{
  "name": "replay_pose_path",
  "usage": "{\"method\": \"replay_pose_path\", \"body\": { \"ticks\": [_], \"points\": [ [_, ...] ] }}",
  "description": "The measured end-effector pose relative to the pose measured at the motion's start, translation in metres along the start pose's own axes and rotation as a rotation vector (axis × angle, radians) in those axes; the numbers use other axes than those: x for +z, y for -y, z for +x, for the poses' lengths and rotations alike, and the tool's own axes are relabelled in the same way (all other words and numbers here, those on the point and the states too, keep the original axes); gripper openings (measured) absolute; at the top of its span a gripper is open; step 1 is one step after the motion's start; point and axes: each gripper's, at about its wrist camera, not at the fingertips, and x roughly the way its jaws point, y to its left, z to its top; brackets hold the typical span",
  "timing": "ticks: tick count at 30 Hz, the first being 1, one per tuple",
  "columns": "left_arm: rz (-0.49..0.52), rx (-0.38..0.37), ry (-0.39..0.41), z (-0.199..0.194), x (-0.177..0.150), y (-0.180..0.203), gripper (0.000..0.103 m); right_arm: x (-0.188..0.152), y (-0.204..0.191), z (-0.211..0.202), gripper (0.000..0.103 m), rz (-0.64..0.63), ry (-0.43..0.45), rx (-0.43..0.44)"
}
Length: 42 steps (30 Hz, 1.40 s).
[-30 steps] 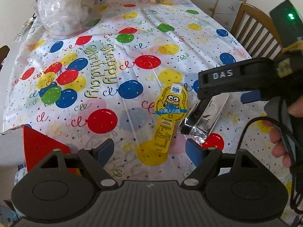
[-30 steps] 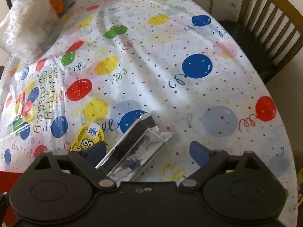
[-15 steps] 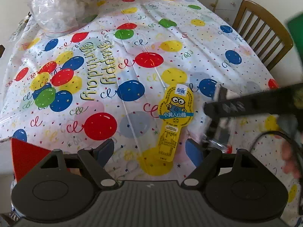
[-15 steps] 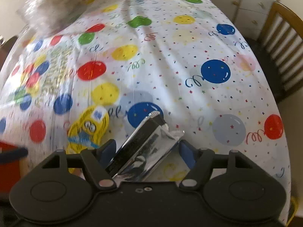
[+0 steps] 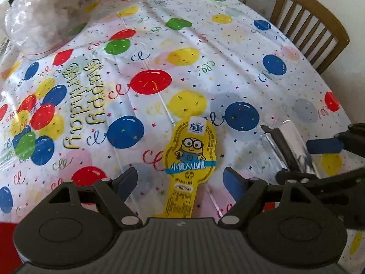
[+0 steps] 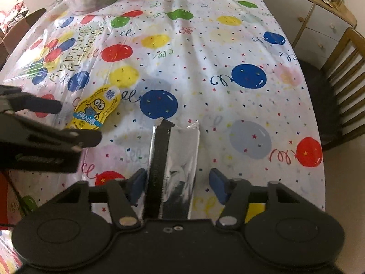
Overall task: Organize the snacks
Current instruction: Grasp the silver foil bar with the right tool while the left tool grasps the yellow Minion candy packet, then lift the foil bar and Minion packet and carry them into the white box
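Swung straight since a second earlier, the silver-and-black foil snack packet [image 6: 174, 159] lay between the wide-open right gripper [image 6: 178, 183], while the left gripper [image 5: 180, 182] gaped, empty, over the yellow cartoon-printed snack pouch [image 5: 190, 157].

"Happy Birthday" in gold script on the balloon tablecloth [image 5: 86, 100], toward the bench's left edge. "小黄人山楂" on a blue band across the yellow Minion snack packet [image 5: 190, 157]; its smaller print unreadable.

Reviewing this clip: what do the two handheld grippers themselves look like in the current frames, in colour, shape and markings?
Both are matte black plastic. The left gripper and right gripper each have a ribbed central body, two round disc housings, silver pivot screws on angled linkage arms, and blue pads on the fingertips. No hand, sleeve or cable is visible now.
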Motion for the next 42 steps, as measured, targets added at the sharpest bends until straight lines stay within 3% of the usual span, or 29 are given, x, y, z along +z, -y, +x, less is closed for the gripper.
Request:
{"method": "replay_pose_path", "body": {
  "ticks": [4, 9, 13, 15, 27, 42],
  "points": [
    [0.010, 0.011, -0.008, 0.009, 0.005, 0.003, 0.079, -0.003, 0.000, -0.002, 0.043, -0.011, 0.019, -0.004],
    [0.009, 0.011, 0.003, 0.012, 0.010, 0.005, 0.077, -0.005, 0.002, -0.002, 0.041, -0.010, 0.029, 0.000],
    [0.021, 0.001, 0.017, 0.009, 0.010, 0.008, 0.057, -0.006, 0.001, -0.002, 0.041, -0.008, 0.034, -0.004],
    [0.025, 0.000, 0.018, 0.008, 0.010, 0.010, 0.052, -0.007, 0.001, -0.003, 0.041, -0.004, 0.033, -0.005],
    [-0.042, -0.009, 0.021, -0.016, -0.007, 0.007, 0.052, -0.021, -0.004, -0.028, 0.041, 0.017, 0.051, 0.012],
    [-0.106, -0.018, 0.061, -0.101, -0.052, 0.009, 0.052, -0.052, -0.041, -0.098, 0.041, -0.042, 0.095, 0.057]
  ]
}}
